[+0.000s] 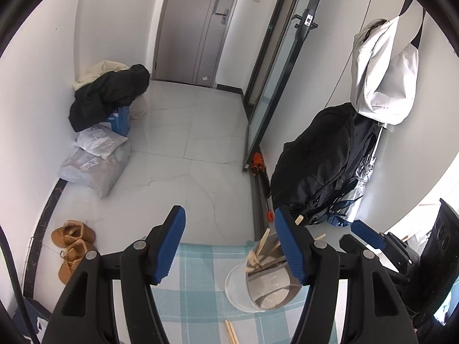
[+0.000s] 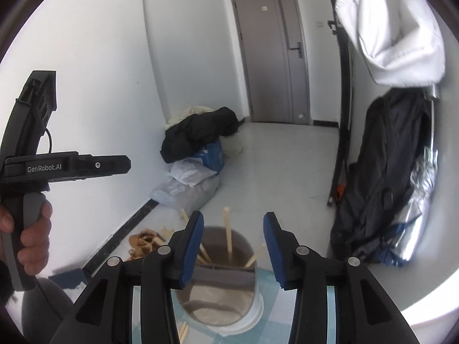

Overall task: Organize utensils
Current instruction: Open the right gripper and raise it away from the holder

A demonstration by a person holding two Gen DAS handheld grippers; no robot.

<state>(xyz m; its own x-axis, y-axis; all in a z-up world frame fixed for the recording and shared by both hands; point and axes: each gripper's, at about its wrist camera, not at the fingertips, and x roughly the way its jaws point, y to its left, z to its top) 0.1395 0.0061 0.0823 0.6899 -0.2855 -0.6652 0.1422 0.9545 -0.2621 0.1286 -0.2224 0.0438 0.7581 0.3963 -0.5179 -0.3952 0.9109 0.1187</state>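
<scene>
White lettering reading "GenRobot.AI" runs along the black body of the left gripper (image 2: 68,166), seen from the right wrist view with a hand (image 2: 31,240) wrapped round its grey handle. No other writing is legible (a label on the glass door frame is too small to read).

The utensil holder (image 1: 262,285) is a clear plastic cylinder standing upright on a blue-and-white checked cloth (image 1: 198,283) with a woven texture. Flat, pale wooden utensils (image 1: 262,245) stand in it, long axes mostly vertical, tops fanning outward past the rim. Two thin wooden sticks (image 1: 231,331) lie flat on the cloth just in front of the holder.

In its own view the left gripper (image 1: 229,246) has its ribbed blue pads spread wide, holding nothing; the holder sits at its right finger. The right gripper (image 2: 233,250) is likewise spread apart and hangs above the holder's mouth, with the sticks showing between its fingers.
</scene>
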